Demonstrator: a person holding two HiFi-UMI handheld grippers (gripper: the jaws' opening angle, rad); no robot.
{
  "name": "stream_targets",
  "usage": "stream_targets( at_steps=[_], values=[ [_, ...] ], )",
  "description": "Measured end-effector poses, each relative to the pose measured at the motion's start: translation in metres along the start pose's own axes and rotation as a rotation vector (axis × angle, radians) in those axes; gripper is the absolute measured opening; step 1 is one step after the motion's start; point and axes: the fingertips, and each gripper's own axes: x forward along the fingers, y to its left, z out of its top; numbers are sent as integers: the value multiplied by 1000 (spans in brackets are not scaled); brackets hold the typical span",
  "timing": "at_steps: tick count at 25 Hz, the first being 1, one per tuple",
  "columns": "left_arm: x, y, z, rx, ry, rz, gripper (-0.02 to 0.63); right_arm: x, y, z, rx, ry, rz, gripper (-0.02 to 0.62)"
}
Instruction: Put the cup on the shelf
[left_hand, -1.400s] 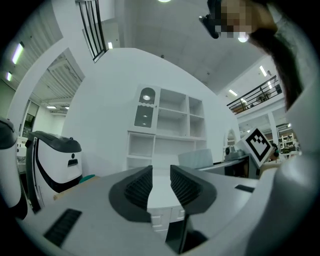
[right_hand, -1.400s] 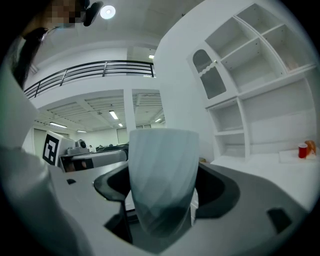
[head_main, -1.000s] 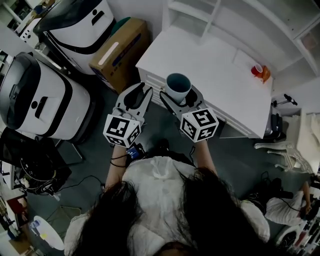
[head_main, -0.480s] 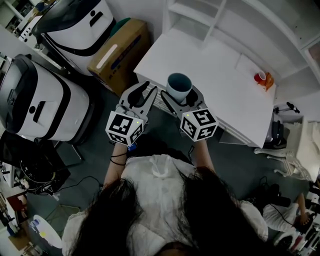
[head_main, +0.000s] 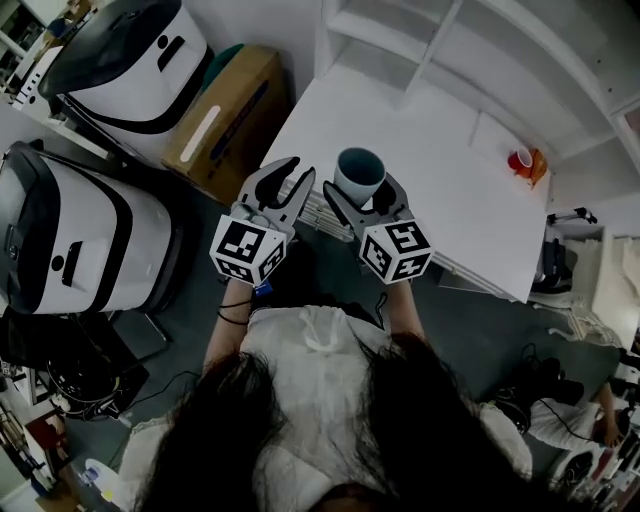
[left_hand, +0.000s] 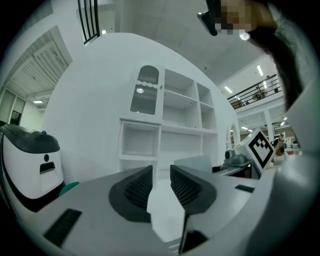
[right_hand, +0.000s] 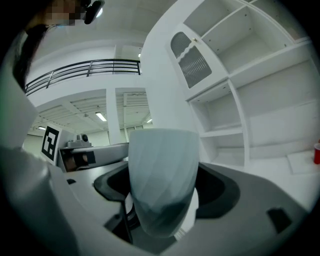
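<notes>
White shirt (head_main: 318, 362) (black-and-white marker cubes (head_main: 247, 252))

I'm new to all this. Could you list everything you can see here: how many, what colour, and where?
cup: one, pale blue-grey, upright in the right gripper, by the table's near edge
table: one, white, ahead of the person
shelf unit: one, white, behind the table
small cup: one, red, far right of the table, beside an orange item
cardboard box: one, brown, on the floor left of the table
large machines: two, white and black, at the left
left gripper: one, grey, fingers slightly apart, nothing between them
right gripper: one, grey, fingers closed on the cup
</notes>
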Motion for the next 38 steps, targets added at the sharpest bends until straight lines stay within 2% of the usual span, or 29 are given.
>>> stream_targets(
  at_steps=[10, 16, 23, 27, 30, 33, 38],
  values=[
    [69, 78, 7, -13, 22, -124, 121, 89, -49, 19, -61, -18, -144, 347],
    [95, 116, 3, -20, 40, -173, 121, 131, -85, 5, -52, 17, -225, 347],
    [127, 144, -11, -32, 79, -228, 121, 183, -132, -15, -32, 20, -256, 347],
    [147, 159, -15, -22, 50, -228, 121, 213, -167, -30, -107, 34, -286, 347],
    [160, 171, -15, -73, -10, -223, 121, 231, -193, -43, -130, 65, -313, 347],
    [173, 181, -18, -110, -37, -222, 120, 247, -223, -50, -98, 75, -349, 347],
    [186, 197, -41, -81, 6, -185, 121, 275, -267, -54, -29, 66, -379, 347]
  ],
)
